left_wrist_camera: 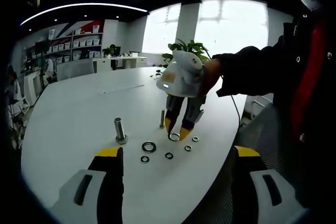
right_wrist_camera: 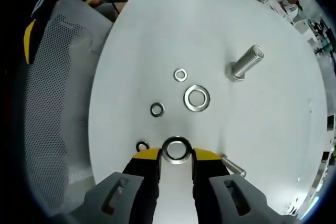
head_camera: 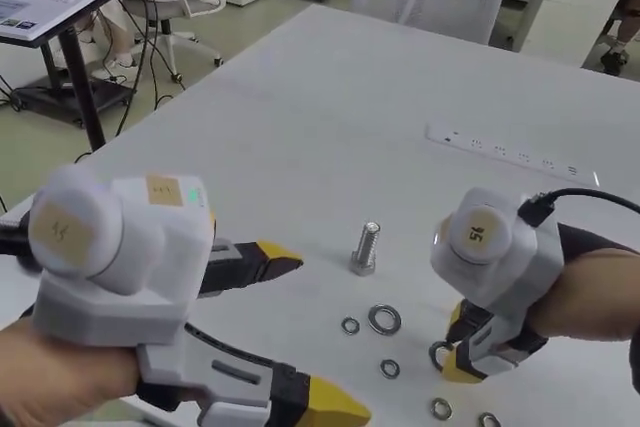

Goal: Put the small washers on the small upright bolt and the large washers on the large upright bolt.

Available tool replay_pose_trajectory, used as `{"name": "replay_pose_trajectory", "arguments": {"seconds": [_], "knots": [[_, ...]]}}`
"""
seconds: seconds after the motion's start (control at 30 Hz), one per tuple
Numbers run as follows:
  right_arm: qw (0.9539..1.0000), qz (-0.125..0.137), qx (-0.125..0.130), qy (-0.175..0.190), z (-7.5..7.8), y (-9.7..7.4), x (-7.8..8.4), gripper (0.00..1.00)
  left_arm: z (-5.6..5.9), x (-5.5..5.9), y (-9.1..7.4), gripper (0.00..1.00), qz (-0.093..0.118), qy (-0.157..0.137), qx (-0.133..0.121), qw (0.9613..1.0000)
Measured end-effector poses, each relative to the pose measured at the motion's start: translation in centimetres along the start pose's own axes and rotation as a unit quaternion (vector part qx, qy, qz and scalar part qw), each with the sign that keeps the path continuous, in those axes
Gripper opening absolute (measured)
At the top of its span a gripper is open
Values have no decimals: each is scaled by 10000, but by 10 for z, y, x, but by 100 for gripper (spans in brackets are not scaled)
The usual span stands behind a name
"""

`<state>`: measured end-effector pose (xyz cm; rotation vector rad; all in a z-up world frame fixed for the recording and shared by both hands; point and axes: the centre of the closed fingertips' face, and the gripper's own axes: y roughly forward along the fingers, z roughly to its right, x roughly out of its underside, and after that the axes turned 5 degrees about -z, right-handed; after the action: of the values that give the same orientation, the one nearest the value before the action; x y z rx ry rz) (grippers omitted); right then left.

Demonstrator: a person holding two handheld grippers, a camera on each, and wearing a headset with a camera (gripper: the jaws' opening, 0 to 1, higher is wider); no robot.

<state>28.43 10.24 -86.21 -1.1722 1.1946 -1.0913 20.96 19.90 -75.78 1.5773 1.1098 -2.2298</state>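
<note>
Meanwhile, over a white table (head_camera: pixel 300 97), the right gripper (right_wrist_camera: pixel 177 156) pinches a large washer (right_wrist_camera: pixel 166 149) edge-on between its yellow tips, the jaws drawn in to the ring's width. The ring sits low at the tabletop, and whether it touches the surface cannot be told. The left gripper (head_camera: pixel 335 340) hangs at the near edge with its jaws spread wide, holding nothing and touching nothing, well apart from the parts. The large upright bolt (head_camera: pixel 366 247) stands head-down near the middle of the table. A second large washer (head_camera: pixel 372 319) lies flat near its foot, between the bolt and the right gripper. Small washers (head_camera: pixel 383 369) lie scattered flat around that ring, one just beside it and others nearer the table's front edge. In the left gripper view the small upright bolt (left_wrist_camera: pixel 162 118) stands just beside the right gripper's jaws. A power strip (head_camera: pixel 510 152) lies farther back on the table.
</note>
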Motion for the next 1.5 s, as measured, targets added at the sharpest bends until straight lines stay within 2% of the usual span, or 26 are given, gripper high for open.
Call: {"name": "replay_pose_trajectory", "arguments": {"seconds": [0.27, 0.37, 0.53, 0.87, 1.07, 1.5], "knots": [[9999, 51, 69, -58, 0, -18, -5, 24, -1, 0, -1, 85, 5, 3, -9, 10000], [9998, 167, 69, -28, 1, -29, -10, 24, -1, -1, -1, 85, 10, 6, -12, 10000], [9997, 182, 161, -64, 4, -40, -11, 24, -1, -1, -1, 85, 8, 12, -12, 10000], [9990, 352, 265, -104, 9, -62, -23, 24, -5, -5, -2, 85, 66, 45, -49, 10000], [9981, 438, 384, -181, 17, -74, -35, 24, -10, -9, -6, 85, 164, 49, -158, 9997], [9965, 507, 552, -365, 32, -85, -58, 24, -31, -7, -18, 85, 281, -41, -540, 9981]]}}
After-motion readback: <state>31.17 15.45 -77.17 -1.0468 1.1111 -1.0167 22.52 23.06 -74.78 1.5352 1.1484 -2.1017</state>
